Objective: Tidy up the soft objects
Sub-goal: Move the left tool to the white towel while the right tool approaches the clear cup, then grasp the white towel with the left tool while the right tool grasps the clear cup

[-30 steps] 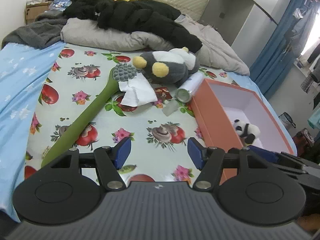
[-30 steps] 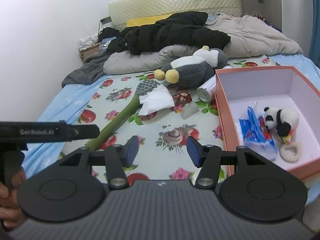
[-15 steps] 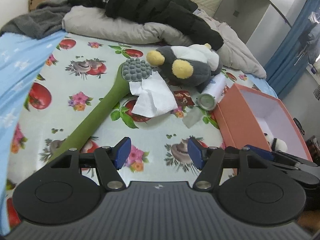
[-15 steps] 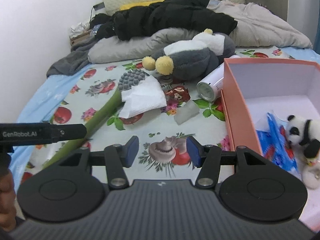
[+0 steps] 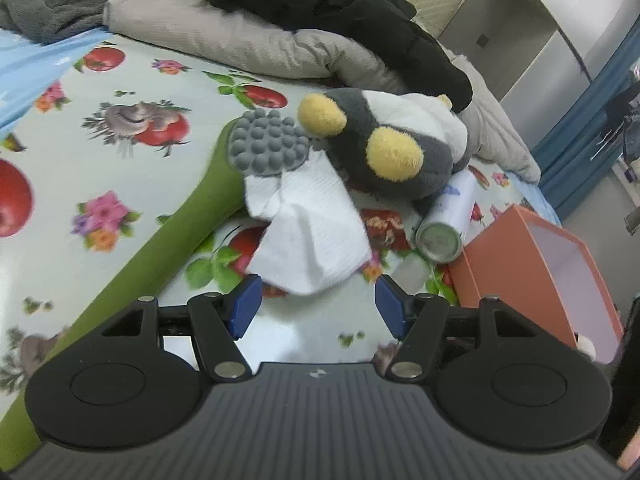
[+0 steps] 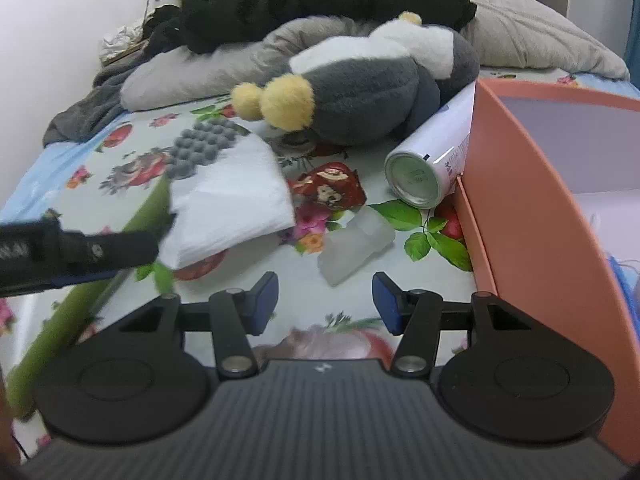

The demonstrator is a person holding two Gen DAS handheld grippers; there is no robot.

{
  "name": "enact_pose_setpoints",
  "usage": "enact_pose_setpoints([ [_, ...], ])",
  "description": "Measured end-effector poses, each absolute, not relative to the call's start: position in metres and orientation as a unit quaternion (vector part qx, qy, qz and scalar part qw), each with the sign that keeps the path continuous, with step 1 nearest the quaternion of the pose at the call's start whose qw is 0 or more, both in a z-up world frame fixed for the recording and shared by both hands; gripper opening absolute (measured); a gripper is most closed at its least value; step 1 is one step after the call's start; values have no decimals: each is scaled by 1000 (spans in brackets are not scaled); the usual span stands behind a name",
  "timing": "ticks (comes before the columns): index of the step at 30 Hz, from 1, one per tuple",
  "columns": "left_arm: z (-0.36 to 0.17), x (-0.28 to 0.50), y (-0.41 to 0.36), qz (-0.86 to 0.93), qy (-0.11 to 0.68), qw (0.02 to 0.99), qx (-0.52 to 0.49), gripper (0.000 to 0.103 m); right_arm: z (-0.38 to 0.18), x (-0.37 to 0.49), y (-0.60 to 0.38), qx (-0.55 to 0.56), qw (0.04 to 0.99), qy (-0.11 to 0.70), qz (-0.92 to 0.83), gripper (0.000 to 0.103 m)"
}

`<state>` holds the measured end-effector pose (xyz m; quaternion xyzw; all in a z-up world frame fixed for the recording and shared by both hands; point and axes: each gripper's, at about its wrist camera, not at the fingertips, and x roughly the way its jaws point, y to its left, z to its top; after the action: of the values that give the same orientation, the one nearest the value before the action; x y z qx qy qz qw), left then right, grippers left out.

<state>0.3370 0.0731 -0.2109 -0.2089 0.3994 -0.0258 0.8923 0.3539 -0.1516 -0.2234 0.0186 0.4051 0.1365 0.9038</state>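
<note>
Across the bed's fruit-print cloth (image 5: pixel 120 168), both wide-open, empty grippers, left gripper (image 5: pixel 318 304) and right gripper (image 6: pixel 325 299), are nearing the white tissue (image 5: pixel 312 232); the left should be pinching its near edge low.

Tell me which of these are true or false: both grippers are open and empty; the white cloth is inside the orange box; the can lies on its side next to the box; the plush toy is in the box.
1. Both the left gripper and right gripper are open and empty. True.
2. The white cloth is inside the orange box. False: it lies on the bed, partly over the green stick.
3. The can lies on its side beside the box. True.
4. The grey plush toy is in the box. False: it lies on the bed.
</note>
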Motion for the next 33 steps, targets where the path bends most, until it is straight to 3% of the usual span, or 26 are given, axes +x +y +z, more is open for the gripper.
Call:
enact_pose_setpoints([
  [5,-220,360,67,-43,394,891,-221,67,-237,370,-149,23,900,414,137,55],
  [12,-244,386,59,-34,416,883,-214,44,-254,385,-136,3,906,407,113,49],
  [13,-247,388,58,-32,418,882,-213,41,-256,387,-135,1,906,408,110,44],
  [15,-252,392,58,-27,424,880,-211,16,-256,388,-134,-12,910,401,102,36],
  [18,-254,395,62,-13,427,879,-211,5,-253,387,-136,-10,910,400,103,21],
  [23,-238,387,66,-34,410,882,-230,2,-238,377,-142,-11,914,391,109,14],
  [33,-200,340,63,-37,386,893,-228,1,-207,336,-152,-11,915,383,125,13],
])
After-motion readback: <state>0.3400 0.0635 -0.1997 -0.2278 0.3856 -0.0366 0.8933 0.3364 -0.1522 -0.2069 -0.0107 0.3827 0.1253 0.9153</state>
